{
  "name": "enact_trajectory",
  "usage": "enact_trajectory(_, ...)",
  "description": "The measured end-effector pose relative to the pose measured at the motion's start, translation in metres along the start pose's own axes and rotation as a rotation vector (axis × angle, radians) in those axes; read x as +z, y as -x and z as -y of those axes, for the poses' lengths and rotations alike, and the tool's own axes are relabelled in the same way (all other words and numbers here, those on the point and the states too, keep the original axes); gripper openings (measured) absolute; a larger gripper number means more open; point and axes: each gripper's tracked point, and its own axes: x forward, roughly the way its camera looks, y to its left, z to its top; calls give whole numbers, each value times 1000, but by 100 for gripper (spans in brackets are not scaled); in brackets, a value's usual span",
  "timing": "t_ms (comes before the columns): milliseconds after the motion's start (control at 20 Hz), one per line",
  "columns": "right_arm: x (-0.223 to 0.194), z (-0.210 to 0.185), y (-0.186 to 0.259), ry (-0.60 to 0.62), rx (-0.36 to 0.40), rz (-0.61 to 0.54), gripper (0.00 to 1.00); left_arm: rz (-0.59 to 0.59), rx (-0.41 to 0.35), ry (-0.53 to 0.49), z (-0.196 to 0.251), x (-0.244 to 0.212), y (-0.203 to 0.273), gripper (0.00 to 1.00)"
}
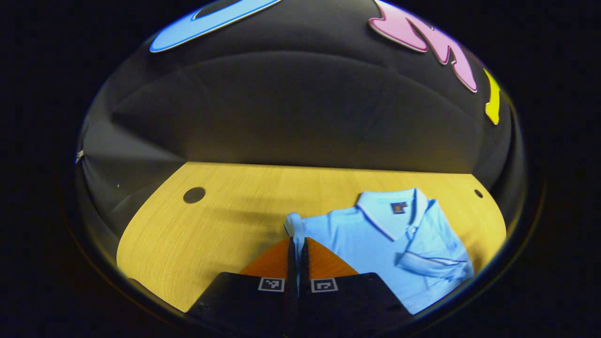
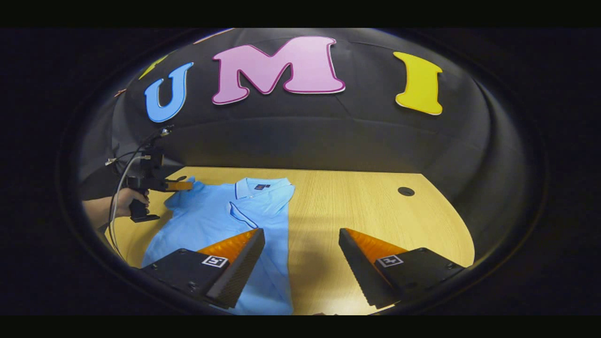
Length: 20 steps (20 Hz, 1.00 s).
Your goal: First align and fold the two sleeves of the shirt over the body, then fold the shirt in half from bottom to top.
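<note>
- In the left gripper view, I see my left gripper [image 1: 297, 244] at the bottom centre of the frame. Its 2 fingers are pressed almost together, pinching a small bunch of the shirt [image 1: 375, 239] at its left edge.
- In the same view, the shirt lies flat on the table [image 1: 197, 234] in the lower right of the frame. Its collar [image 1: 392, 211] points toward the upper right, and 1 sleeve [image 1: 432, 265] lies folded across the body.
- In the right gripper view, I see my right gripper [image 2: 300, 249] at the bottom centre. Its jaws are spread wide and hold nothing. The left finger [image 2: 239, 265] hangs over the shirt [image 2: 206, 220]; the right finger [image 2: 364, 267] hangs over bare table [image 2: 375, 206].
- In that view, the shirt lies in the lower left of the frame, its right edge running straight down from the collar [image 2: 263, 188].
- At the left edge of that view, a hand [image 2: 127, 202] holds the left gripper [image 2: 185, 186] at the shirt's upper left corner.
- A round hole [image 2: 406, 191] sits in the table at the right of the frame.
</note>
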Motion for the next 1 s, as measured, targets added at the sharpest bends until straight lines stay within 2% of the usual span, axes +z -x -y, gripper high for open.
enact_trajectory(200,0,0,7,-17,-1,-1,99,27,-88,9,60,19,23,6)
enact_trajectory(250,1,0,8,-20,-1,-2,96,28,-107,11,74,20,28,6)
enact_trajectory(300,2,0,11,-22,0,-1,99,23,-128,15,89,18,32,6)
enact_trajectory(550,2,-1,24,-17,-6,-1,99,-37,-232,87,153,1,47,6)
enact_trajectory(700,-6,-3,33,-22,-13,-9,99,-73,-310,120,186,-16,58,12)
enact_trajectory(750,-10,-4,38,-20,-16,-12,99,-81,-346,125,196,-21,67,7)
enact_trajectory(800,-15,-5,41,-13,-20,-17,99,-83,-382,121,205,-26,77,16)
enact_trajectory(850,-20,-7,46,-6,-26,-21,99,-80,-400,102,208,-31,86,30)
enact_trajectory(900,-27,-10,55,-2,-30,-29,99,-73,-417,77,209,-37,98,38)
enact_trajectory(1000,-42,-19,71,-22,-27,-49,99,-40,-410,26,199,-44,129,78)
